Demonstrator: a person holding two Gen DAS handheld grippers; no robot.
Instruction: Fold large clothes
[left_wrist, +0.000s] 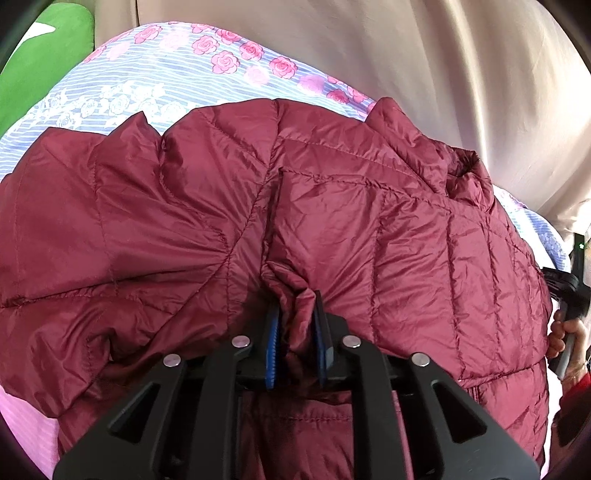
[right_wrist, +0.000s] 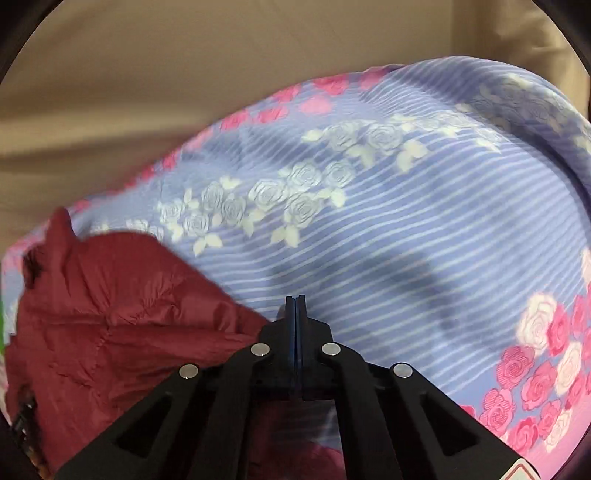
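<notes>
Lying rumpled on the floral bedsheet (right_wrist: 406, 229), the maroon puffer jacket (left_wrist: 332, 229) looks only partly folded. The left gripper (left_wrist: 297, 332) pinches a fabric bunch; the right gripper (right_wrist: 295, 314) is closed, empty.

No readable text, label or number shows in either view

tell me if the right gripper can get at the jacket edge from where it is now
Probably yes: the right gripper is shut on nothing over the floral bedsheet, and the maroon jacket lies uncovered just beside it. It must open first.
</notes>
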